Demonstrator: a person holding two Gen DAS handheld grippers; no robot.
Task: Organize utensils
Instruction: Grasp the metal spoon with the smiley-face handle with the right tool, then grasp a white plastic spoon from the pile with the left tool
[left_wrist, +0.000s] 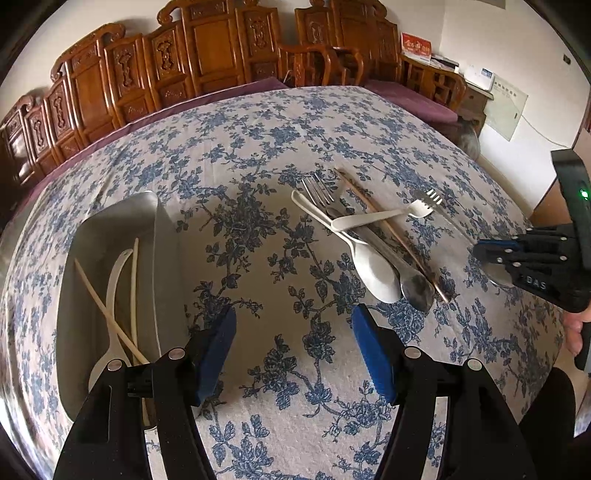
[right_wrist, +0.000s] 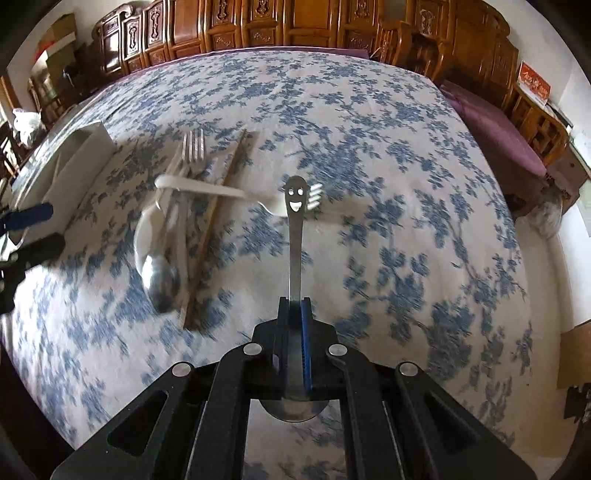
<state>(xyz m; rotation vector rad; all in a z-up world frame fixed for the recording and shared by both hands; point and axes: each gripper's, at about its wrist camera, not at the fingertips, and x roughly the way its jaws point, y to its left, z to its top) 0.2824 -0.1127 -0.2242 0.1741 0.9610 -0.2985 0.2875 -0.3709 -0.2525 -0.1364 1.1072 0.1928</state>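
Right tongs are clamped on the handle of a metal spoon with a smiling-face cutout, held above the floral-clothed worktop. Left tongs are held apart with nothing between them, beside a metal tray containing chopsticks and a white spoon. Remaining utensils are piled on the cloth between tray and right tongs.

Left gripper hangs open over the floral tablecloth, between metal tray and utensil pile.
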